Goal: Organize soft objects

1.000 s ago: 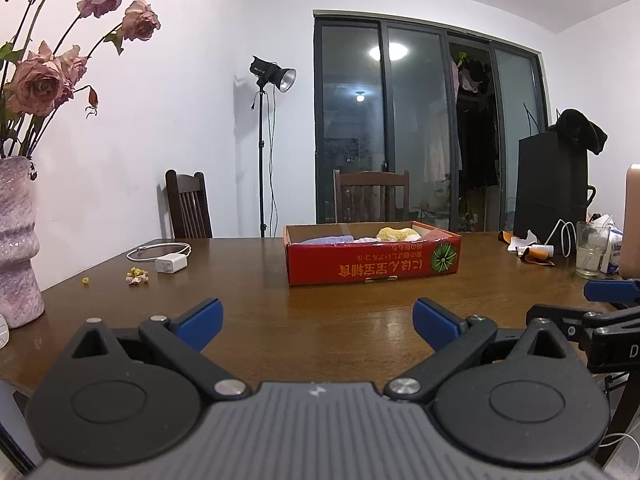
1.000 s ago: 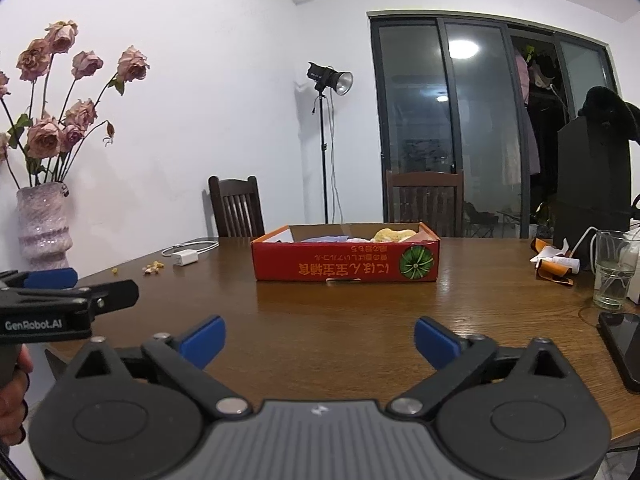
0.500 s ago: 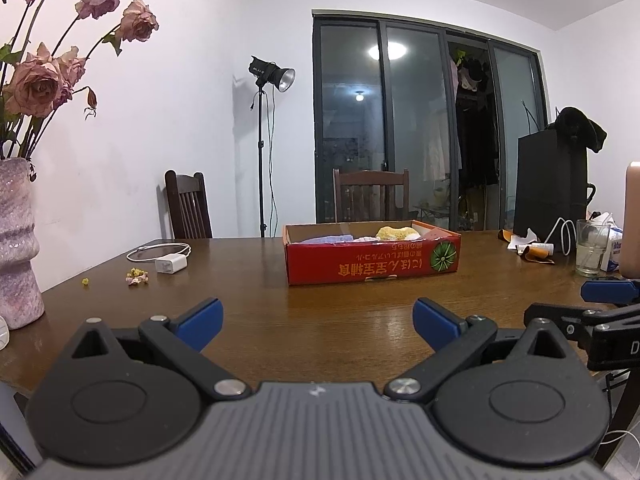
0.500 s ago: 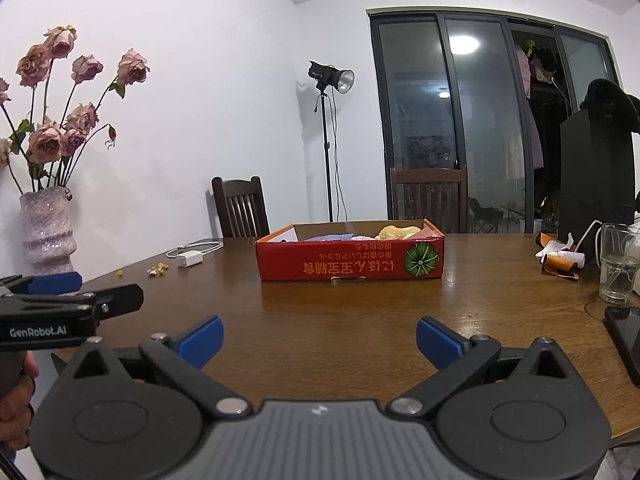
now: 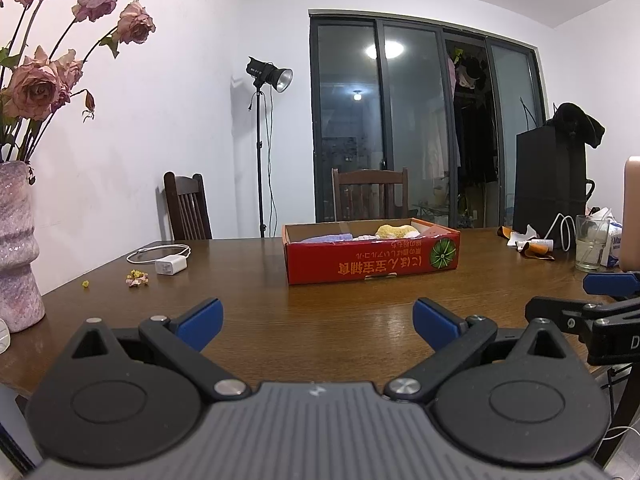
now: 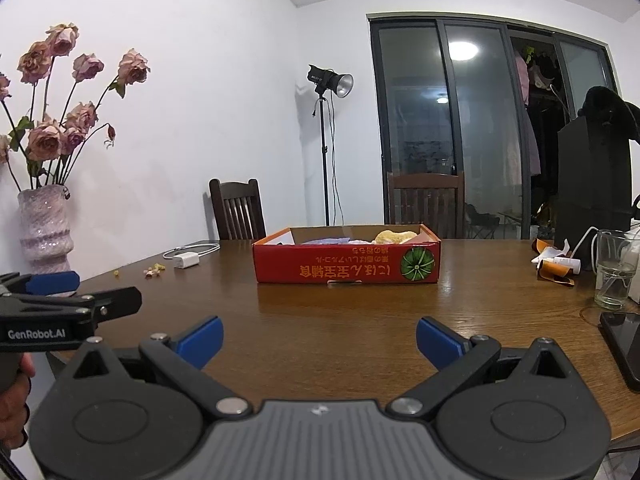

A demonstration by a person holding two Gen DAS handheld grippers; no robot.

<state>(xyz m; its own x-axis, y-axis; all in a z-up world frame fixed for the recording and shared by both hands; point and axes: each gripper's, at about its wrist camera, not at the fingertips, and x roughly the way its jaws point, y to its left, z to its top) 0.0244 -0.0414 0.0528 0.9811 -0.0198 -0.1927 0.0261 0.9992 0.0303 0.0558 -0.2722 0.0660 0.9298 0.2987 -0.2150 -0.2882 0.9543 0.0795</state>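
Note:
A shallow red cardboard box (image 5: 372, 262) stands on the brown wooden table (image 5: 320, 320), also in the right wrist view (image 6: 346, 266). Inside lie a yellow soft object (image 5: 394, 231) and a pale purple cloth (image 5: 328, 237); both also show in the right wrist view, yellow (image 6: 394, 236) and purple (image 6: 326, 241). My left gripper (image 5: 316, 322) is open and empty, near the table's front edge, well short of the box. My right gripper (image 6: 318, 338) is open and empty, also short of the box. The grippers are side by side.
A pink vase (image 6: 46, 230) of dried roses stands at the left. A white charger with cable (image 5: 170, 266) and petal scraps (image 5: 137, 279) lie left of the box. A glass (image 6: 612, 274), wrappers (image 6: 554, 266), a dark phone (image 6: 624, 340) and a black bag (image 5: 550, 178) are at the right.
The right wrist view has tilted slightly, so the box sits a little lower and further right in it. The left gripper has hardly moved. Both grippers stay open.

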